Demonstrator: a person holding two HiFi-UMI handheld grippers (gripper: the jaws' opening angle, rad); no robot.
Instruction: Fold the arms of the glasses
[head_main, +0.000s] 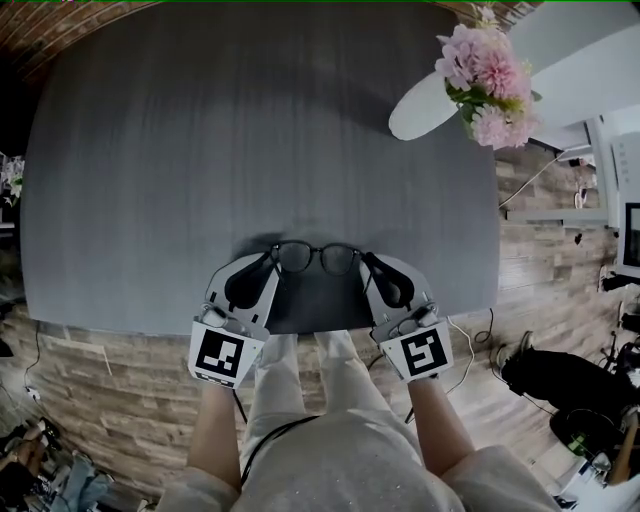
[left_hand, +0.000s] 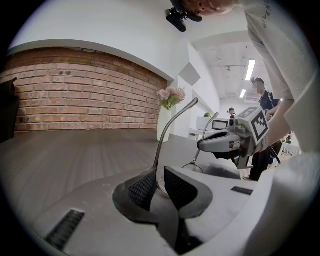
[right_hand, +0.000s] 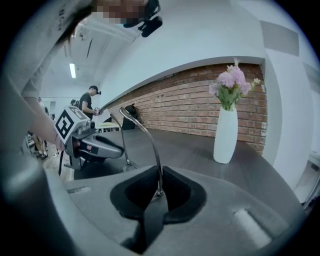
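Pinching jaws of the right gripper (head_main: 372, 264) clamp the right arm of the black glasses (head_main: 318, 257) at the near edge of the grey table (head_main: 250, 140); left gripper (head_main: 268, 264) jaws stand slightly apart around the left arm.

Grey left tool (head_main: 270, 258), grey right tool (head_main: 367, 260), checkered marker cubes (head_main: 220, 352), pale shirt (head_main: 330, 470)

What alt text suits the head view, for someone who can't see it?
Black glasses near the front edge of a grey table, the left gripper and right gripper at their arms. A white vase of pink flowers stands far right.
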